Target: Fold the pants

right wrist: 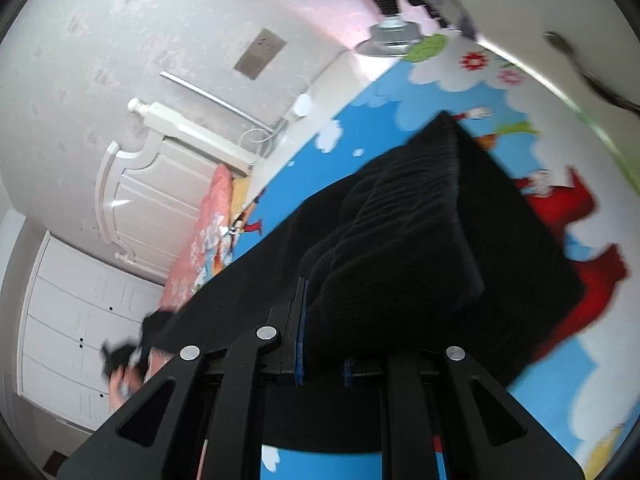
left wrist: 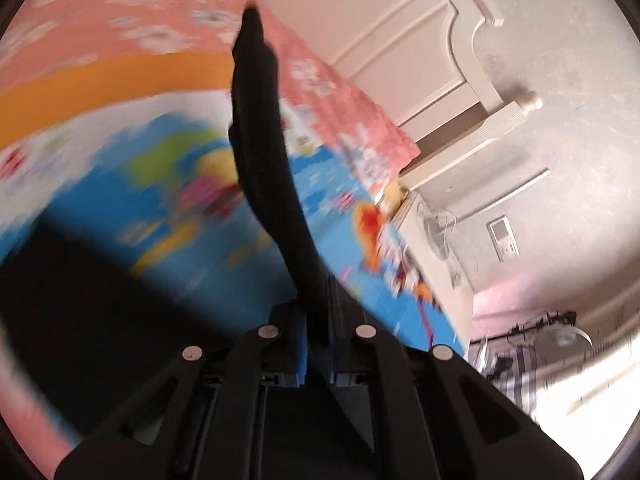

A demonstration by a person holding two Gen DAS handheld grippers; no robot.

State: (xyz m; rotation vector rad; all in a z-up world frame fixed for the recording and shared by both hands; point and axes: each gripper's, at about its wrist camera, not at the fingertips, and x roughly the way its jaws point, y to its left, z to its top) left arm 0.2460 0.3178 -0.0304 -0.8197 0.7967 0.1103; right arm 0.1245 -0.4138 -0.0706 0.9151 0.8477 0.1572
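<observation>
Left gripper [left wrist: 318, 344] clamped on black pants [left wrist: 260, 152], thin edge of fabric stretching up from fingers. Right gripper [right wrist: 322, 356] pinching bunched waistband end of same pants [right wrist: 420, 232], rest draped over cartoon bedsheet [right wrist: 400, 92]. Pink floral quilt [left wrist: 120, 20] behind, white headboard [right wrist: 160, 184] beyond. No readable writing anywhere, too blurry.

Black pants [right wrist: 420, 240], ribbed texture on bunched part, centre of right wrist frame. Bedsheet [right wrist: 400, 92] bright blue, printed with white clouds, red cartoon figures, green and yellow patches. Pink blanket [left wrist: 120, 12] with blurred white flower print, orange band beneath, upper left of left wrist frame. Headboard [right wrist: 160, 184] white, panelled. Wall [left wrist: 560, 80] pale grey, mottled. Both grippers black, blue finger pads [left wrist: 302, 360].
</observation>
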